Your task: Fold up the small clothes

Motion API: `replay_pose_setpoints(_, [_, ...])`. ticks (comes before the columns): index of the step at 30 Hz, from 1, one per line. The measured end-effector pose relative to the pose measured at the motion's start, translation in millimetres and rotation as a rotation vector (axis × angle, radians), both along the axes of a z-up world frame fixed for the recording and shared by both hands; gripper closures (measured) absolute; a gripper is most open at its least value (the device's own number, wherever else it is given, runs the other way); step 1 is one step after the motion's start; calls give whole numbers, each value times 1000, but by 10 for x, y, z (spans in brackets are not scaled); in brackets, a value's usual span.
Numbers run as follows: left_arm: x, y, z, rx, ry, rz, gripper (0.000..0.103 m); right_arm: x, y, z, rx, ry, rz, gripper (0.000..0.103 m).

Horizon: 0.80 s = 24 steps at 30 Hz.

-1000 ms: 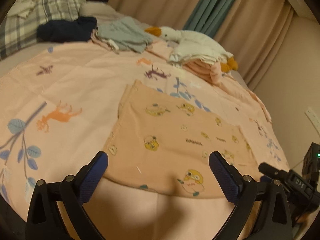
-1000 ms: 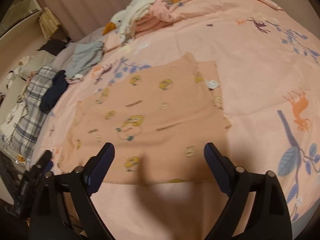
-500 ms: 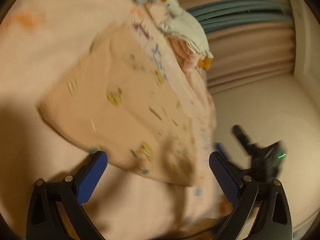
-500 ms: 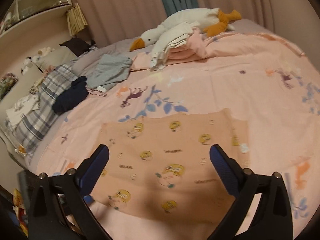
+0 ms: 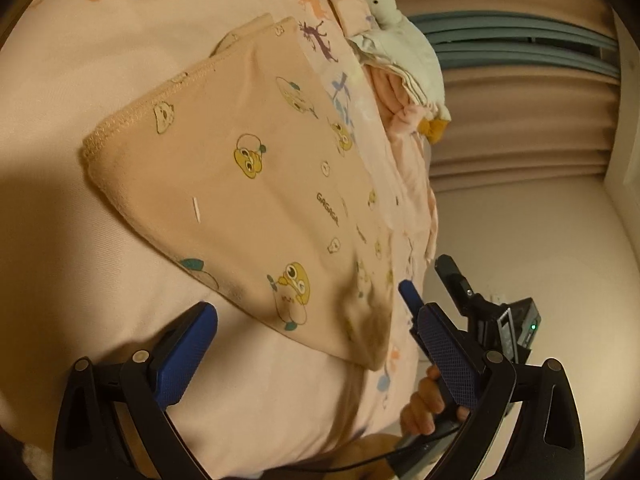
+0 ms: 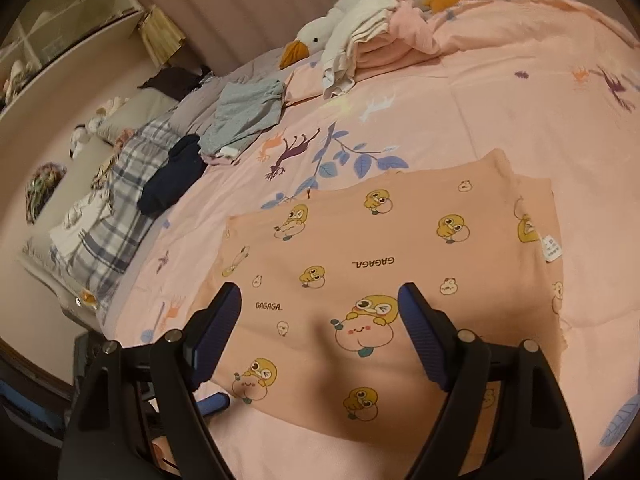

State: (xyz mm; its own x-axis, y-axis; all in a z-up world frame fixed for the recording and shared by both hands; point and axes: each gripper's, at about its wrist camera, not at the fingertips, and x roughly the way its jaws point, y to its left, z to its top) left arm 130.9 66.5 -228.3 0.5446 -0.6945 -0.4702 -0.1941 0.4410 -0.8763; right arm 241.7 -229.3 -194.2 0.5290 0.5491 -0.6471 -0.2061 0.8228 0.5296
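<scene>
A peach garment (image 5: pixel 256 184) printed with yellow cartoon chicks lies flat on the pink bedsheet (image 5: pixel 80 40). My left gripper (image 5: pixel 316 316) is open just short of its near edge, rolled to one side, with nothing between the pads. In the right wrist view the same garment (image 6: pixel 380 264) spreads out below my right gripper (image 6: pixel 320 292). Its jaws are closing but still stand wide, low over the cloth, and the pads do not press on it. A white label (image 6: pixel 552 248) shows at the garment's right edge. A hand (image 5: pixel 424 404) holds the right gripper beside the bed's edge.
A white goose plush (image 6: pixel 360 16) and a pile of folded clothes (image 6: pixel 384 52) lie at the far side of the bed. A grey garment (image 6: pixel 244 112), a navy one (image 6: pixel 172 176) and a plaid cloth (image 6: pixel 120 208) sit far left. Curtains (image 5: pixel 520 52) hang behind.
The left gripper has sunk and rolled, so the garment now looks tilted and closer. The right gripper has shifted along the near edge, and its fingers stand somewhat narrower.
</scene>
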Motion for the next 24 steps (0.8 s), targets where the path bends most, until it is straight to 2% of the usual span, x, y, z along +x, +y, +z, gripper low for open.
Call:
replay_pose_setpoints(4, [31,69,-20,9,-15,78,3,9,-8,-31,29,18,-10,21])
replay_pose_setpoints(9, [122,113,-47,-46,-46,118,3,17,61,-58,31,33,16,21])
replay_pose_setpoints(14, [148,195,-43,-113,-106,148,3,22,38,-73,87,34,23,23])
replay_pose_setpoints(15, [169,212,-32,-123,-129,141,11,19,39,-75,92,33,32,26])
replay_pose_setpoints(16, [211,213,-15,-107,-146,127,31,10,50,-72,99,29,52,29])
replay_pose_setpoints(17, [265,208,-2,-58,-142,113,43,4,62,-71,102,25,73,35])
replay_pose_setpoints(18, [312,202,-6,1,-113,112,65,-6,77,-71,101,19,92,41])
replay_pose_setpoints(19, [367,186,-26,64,-74,112,75,-7,75,-79,97,17,95,44])
replay_pose_setpoints(21, [446,123,-64,140,-33,104,80,-2,82,-111,78,21,91,57])
replay_pose_setpoints(22, [453,87,-59,176,-32,111,82,17,89,-150,69,36,101,63])
replay_pose_setpoints(23, [442,42,-26,218,-45,117,83,33,99,-195,69,54,114,75])
replay_pose_setpoints(24, [421,-13,19,270,-63,119,85,55,104,-256,81,73,130,81])
